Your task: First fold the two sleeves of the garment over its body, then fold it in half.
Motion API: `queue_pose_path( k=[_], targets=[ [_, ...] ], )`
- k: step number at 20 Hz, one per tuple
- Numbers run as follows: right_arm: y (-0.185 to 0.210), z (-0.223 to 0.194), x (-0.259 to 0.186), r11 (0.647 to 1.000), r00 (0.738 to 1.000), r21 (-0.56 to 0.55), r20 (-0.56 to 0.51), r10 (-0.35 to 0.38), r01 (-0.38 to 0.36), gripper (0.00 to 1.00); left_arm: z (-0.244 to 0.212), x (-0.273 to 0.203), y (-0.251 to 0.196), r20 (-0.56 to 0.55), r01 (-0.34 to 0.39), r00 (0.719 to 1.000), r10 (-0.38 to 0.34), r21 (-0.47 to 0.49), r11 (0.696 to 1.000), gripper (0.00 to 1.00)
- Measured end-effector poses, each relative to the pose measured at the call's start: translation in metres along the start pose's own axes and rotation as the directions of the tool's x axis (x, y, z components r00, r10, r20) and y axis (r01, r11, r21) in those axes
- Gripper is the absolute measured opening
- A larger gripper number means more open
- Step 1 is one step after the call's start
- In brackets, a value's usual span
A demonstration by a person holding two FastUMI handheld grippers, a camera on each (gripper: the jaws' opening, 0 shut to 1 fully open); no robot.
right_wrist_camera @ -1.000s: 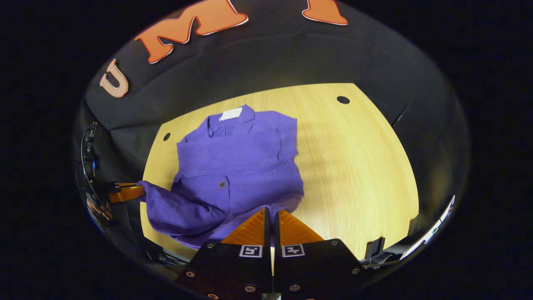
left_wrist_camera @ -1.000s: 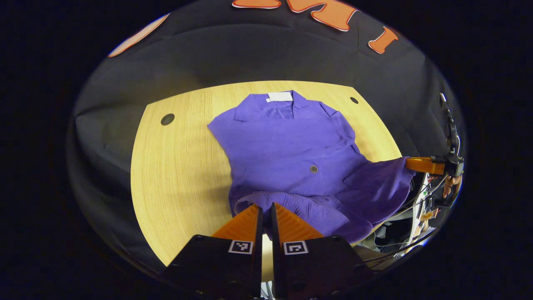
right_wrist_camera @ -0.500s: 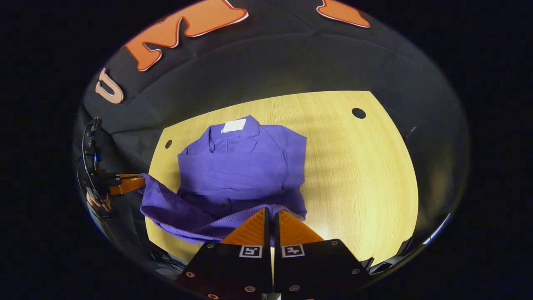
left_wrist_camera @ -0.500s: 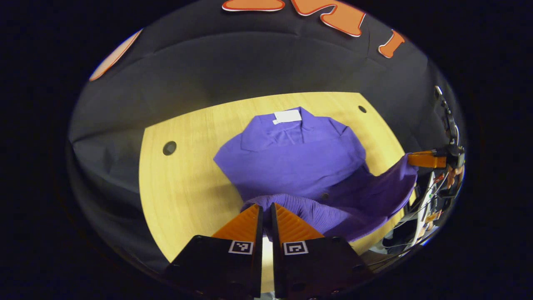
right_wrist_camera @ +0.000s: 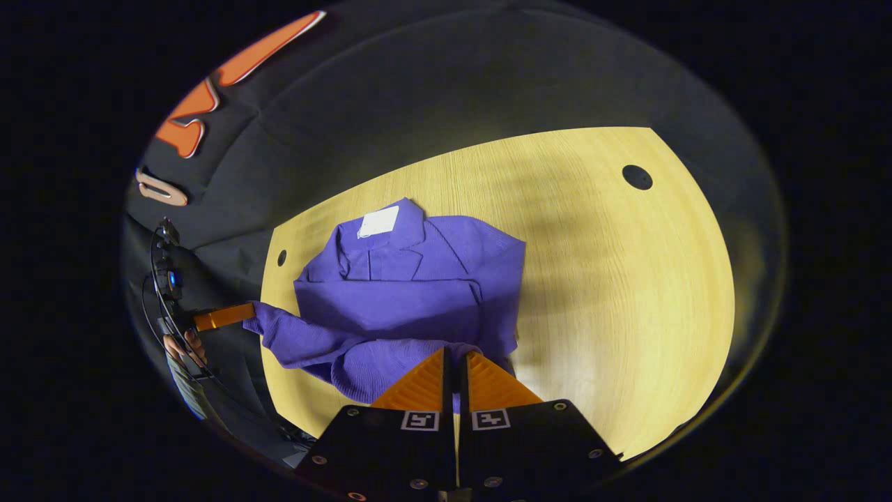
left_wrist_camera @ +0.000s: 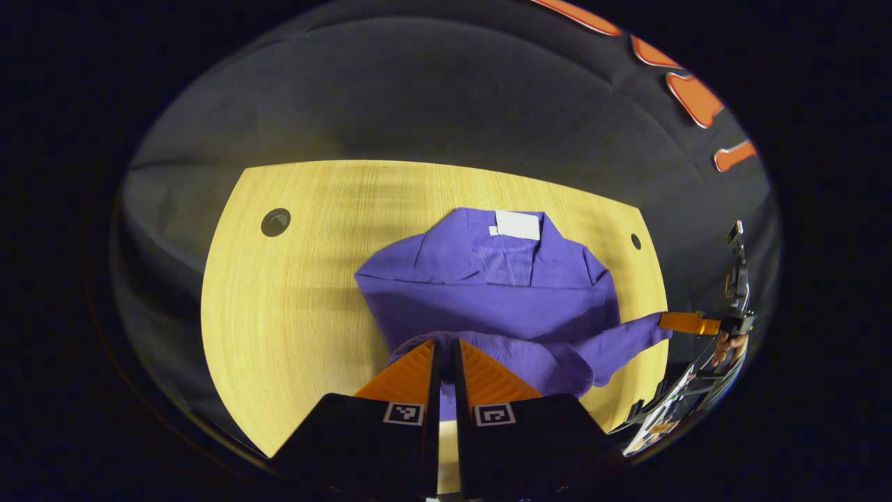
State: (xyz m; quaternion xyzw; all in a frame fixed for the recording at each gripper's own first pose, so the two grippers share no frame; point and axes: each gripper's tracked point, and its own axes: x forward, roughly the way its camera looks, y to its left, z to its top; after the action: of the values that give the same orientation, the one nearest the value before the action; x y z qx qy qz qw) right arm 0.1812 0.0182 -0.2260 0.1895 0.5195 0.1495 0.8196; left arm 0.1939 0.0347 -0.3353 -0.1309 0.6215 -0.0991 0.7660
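Observation:
A purple knit garment (left_wrist_camera: 488, 300) lies on the wooden table (left_wrist_camera: 293, 300), its collar and white label (left_wrist_camera: 517, 224) at the far end and its sleeves tucked in over the body. My left gripper (left_wrist_camera: 444, 344) is shut on the ribbed hem's left corner and holds it above the body. In the right gripper view, my right gripper (right_wrist_camera: 456, 353) is shut on the hem's other corner over the garment (right_wrist_camera: 411, 293). The hem sags between the two grippers. Each gripper shows at the edge of the other's view: the right gripper (left_wrist_camera: 686, 323) and the left gripper (right_wrist_camera: 223, 316).
The table has round holes (left_wrist_camera: 275, 222) (left_wrist_camera: 635, 241) (right_wrist_camera: 637, 177) near its far corners. Bare wood (right_wrist_camera: 627, 293) stretches wide to the right of the garment, and to its left in the left gripper view. A hand (left_wrist_camera: 728, 343) holds the far gripper.
Both grippers have carried the lifted hem forward toward the collar. The raised fold now covers the lower body and its button, and less of the garment shows flat.

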Motion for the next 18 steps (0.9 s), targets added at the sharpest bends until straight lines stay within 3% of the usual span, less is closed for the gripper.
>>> queue_pose_path(
  k=[7,10,12,14,17,18],
  targets=[
    [-0.002,0.05,0.032,0.986,0.996,0.138,0.025,0.086,-0.089,0.02,0.031,0.035,0.002,0.056,0.016,0.998,-0.008,-0.141,0.99,0.12],
    [-0.008,0.077,0.048,0.961,0.993,0.253,0.065,0.096,-0.11,0.03,0.059,0.048,0.027,0.134,-0.085,0.985,0.11,-0.179,0.98,0.1],
    [-0.007,0.105,0.052,0.943,0.98,0.295,0.164,0.112,-0.157,0.1,0.09,0.043,0.038,0.254,-0.077,0.958,0.135,-0.226,0.971,0.05],
    [-0.011,0.121,0.044,0.93,0.968,0.327,0.231,0.096,-0.17,0.17,0.102,0.032,0.046,0.305,-0.079,0.938,0.164,-0.272,0.959,0.05],
    [-0.018,0.119,0.031,0.954,0.96,0.266,0.273,0.065,-0.14,0.31,0.092,0.023,0.021,0.289,-0.019,0.954,0.082,-0.216,0.976,0.04],
    [-0.02,0.115,0.025,0.965,0.959,0.237,0.281,0.043,-0.113,0.35,0.094,0.017,0.02,0.302,-0.031,0.949,0.089,-0.193,0.981,0.14]
  ],
)
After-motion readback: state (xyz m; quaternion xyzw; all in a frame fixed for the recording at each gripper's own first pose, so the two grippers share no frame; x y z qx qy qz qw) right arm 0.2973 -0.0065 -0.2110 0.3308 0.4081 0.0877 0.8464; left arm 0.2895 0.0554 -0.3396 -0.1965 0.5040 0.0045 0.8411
